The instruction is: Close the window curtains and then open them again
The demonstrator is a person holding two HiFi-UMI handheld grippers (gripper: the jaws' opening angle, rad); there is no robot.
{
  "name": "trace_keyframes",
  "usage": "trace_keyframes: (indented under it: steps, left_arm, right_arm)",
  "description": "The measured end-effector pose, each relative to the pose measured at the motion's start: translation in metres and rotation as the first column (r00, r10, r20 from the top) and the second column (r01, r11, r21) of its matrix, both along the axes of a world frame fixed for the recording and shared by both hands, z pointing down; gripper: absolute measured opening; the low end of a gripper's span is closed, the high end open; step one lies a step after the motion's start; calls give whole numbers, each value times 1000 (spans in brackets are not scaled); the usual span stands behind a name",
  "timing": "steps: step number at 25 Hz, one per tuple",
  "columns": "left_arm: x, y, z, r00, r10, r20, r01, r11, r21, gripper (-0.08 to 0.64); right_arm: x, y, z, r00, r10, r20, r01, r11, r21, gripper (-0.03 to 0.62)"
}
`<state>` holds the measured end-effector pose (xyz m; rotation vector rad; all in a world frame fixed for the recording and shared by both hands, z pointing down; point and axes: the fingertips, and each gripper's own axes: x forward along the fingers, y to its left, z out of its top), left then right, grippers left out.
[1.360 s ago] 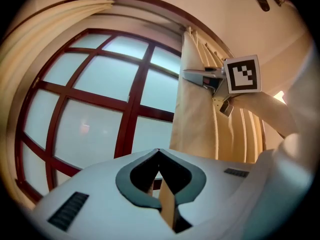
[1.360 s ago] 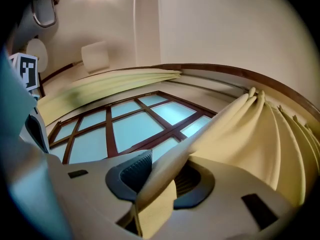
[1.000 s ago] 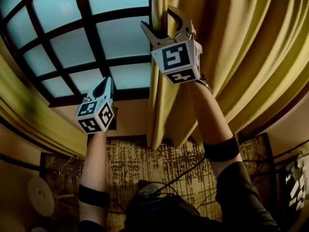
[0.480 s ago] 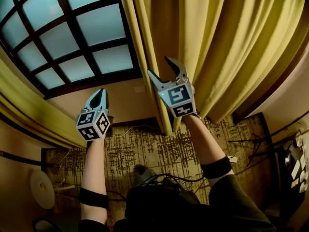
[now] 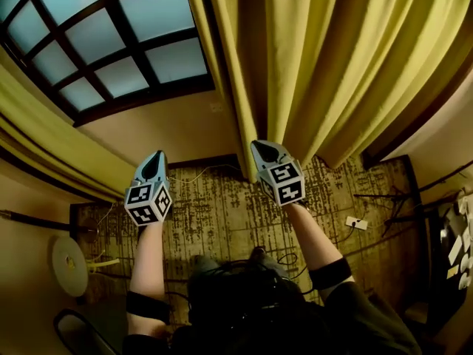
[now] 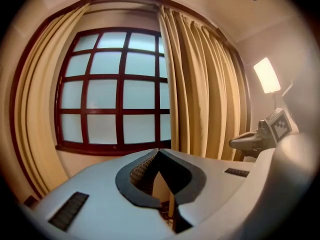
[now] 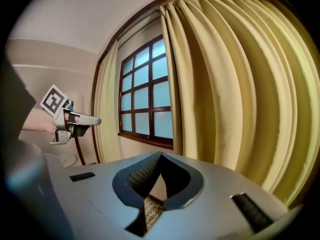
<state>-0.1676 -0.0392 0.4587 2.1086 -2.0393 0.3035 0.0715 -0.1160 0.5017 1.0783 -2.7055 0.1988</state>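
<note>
The window (image 5: pixel 111 43) with its dark grid shows uncovered between a yellow curtain gathered at the left (image 5: pixel 44 146) and a wider one hanging at the right (image 5: pixel 332 65). My left gripper (image 5: pixel 157 156) is held low in front of the sill, shut and empty. My right gripper (image 5: pixel 259 146) sits near the bottom hem of the right curtain, apart from it. Its jaws have just closed with nothing between them. In the right gripper view the right curtain (image 7: pixel 235 94) fills the right side and the left gripper (image 7: pixel 87 119) shows at the left.
Patterned carpet (image 5: pixel 222 220) lies below, crossed by cables, with a white socket block (image 5: pixel 356 222). A round white object (image 5: pixel 70 265) stands at the lower left. A lit lamp (image 6: pixel 266 75) is on the right wall.
The right gripper, open around the right curtain's edge a second ago, came away from it, dropped low and shut. The left gripper sank too, still shut.
</note>
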Motion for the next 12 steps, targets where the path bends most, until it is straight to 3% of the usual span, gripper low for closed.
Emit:
trace_keyframes:
  steps: [8,12]
  left_arm:
    - [-24,38,43,1000,21,-13,-22,998,-58,3]
    - [-54,61,54,1000,27,1,-27,997,-73,3]
  right_arm:
    - [-5,39,52,997,70,-19,-72,989,-131,0]
    - [-20,58,72,994,107,-7,-107,975,-197,0]
